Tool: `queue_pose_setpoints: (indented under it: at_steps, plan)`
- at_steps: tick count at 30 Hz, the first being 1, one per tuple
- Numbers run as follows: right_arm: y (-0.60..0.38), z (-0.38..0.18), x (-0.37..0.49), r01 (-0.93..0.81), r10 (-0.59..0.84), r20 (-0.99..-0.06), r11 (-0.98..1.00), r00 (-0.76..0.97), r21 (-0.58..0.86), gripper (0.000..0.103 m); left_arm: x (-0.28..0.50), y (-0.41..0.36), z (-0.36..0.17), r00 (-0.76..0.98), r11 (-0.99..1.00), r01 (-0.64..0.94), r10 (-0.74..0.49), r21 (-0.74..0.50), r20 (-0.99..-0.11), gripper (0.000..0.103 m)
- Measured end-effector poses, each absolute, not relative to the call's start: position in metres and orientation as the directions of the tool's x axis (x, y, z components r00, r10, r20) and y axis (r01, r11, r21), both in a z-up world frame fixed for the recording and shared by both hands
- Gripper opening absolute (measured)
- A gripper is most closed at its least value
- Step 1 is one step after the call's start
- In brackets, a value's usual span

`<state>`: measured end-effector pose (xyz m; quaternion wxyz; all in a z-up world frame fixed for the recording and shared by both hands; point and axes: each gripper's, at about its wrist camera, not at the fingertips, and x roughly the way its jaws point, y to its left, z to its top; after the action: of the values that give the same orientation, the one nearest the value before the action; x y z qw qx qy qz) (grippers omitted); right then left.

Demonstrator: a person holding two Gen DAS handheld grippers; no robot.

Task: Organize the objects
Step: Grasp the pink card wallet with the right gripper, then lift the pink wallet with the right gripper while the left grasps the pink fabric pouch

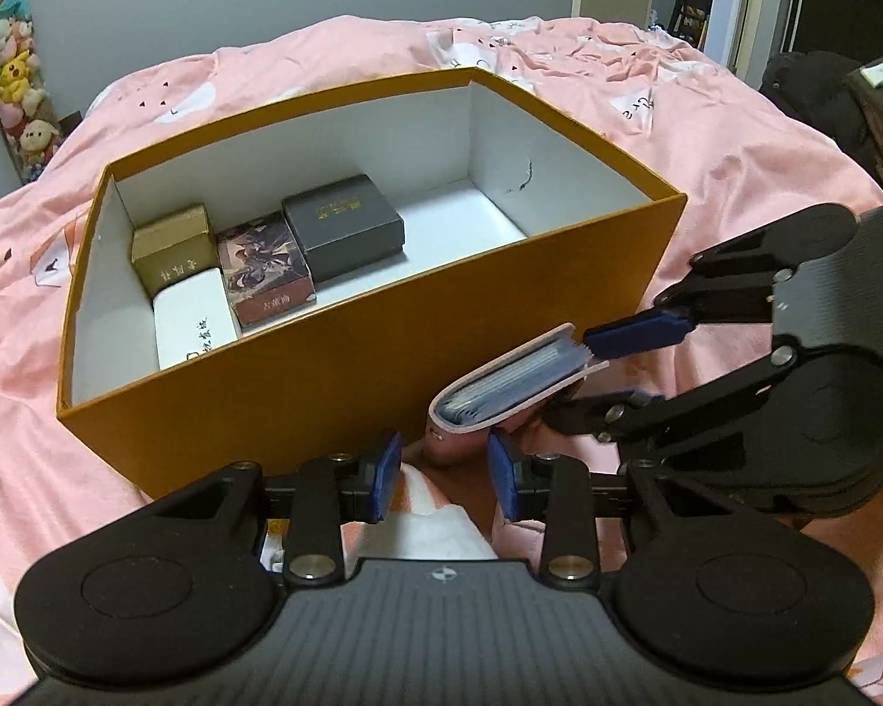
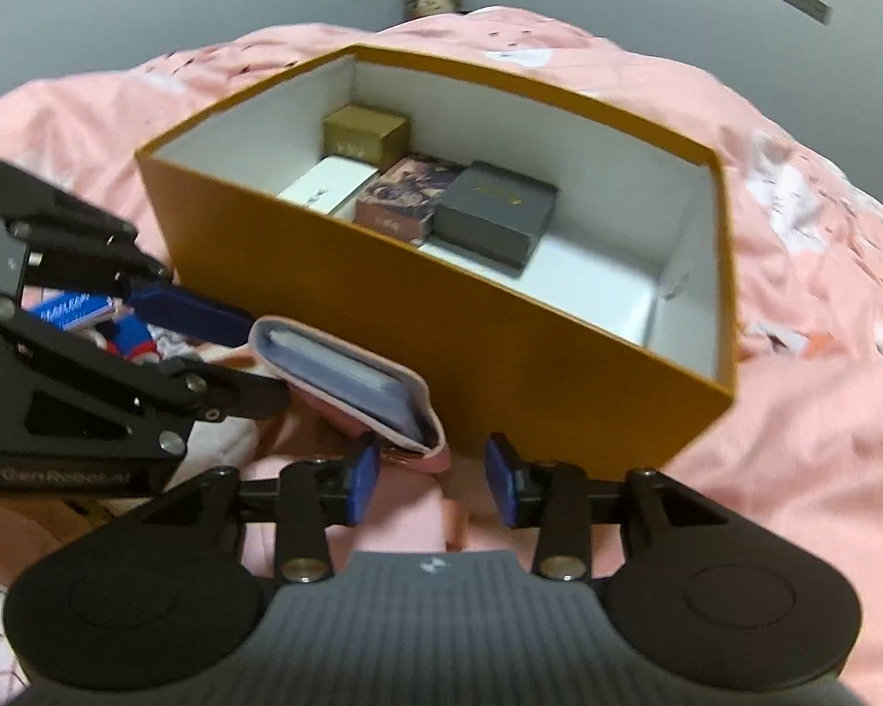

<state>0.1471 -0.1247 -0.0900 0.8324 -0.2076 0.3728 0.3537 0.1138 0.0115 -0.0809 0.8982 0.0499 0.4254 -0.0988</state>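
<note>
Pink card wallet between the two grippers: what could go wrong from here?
The pink card wallet is met only at its ends by the left gripper and right gripper; it may slip onto the bedding. It hangs before the orange box, below its rim, and could knock it.

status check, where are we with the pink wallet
Claws: left claw and right claw each straddle an end of pink wallet, grip unclear. Wallet aloft outside orange box. Box's near wall in the way.
</note>
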Motion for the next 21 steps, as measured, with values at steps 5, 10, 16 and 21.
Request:
queue_pose_setpoints:
  at_steps: [5,10,16,21]
  plan:
    - [-0.117,-0.098,0.148,-0.778,0.475,-0.753,0.623,0.456,-0.077,0.042,0.112,0.018,-0.082,0.616,0.982,0.189,-0.120,-0.003,-0.778,0.041]
    - [-0.115,-0.095,0.146,-0.768,0.469,-0.743,0.633,0.478,-0.094,0.034,0.109,0.023,-0.082,0.608,0.986,0.161,-0.133,-0.042,-0.783,0.041]
    - [-0.128,-0.075,0.122,-0.719,0.459,-0.679,0.679,0.573,-0.147,0.032,0.100,0.025,-0.066,0.623,0.985,0.150,-0.164,-0.089,-0.765,0.041]
    - [-0.149,-0.045,0.102,-0.656,0.430,-0.639,0.738,0.637,-0.158,0.032,0.093,0.024,-0.054,0.595,0.964,0.163,-0.266,-0.210,-0.759,0.041]
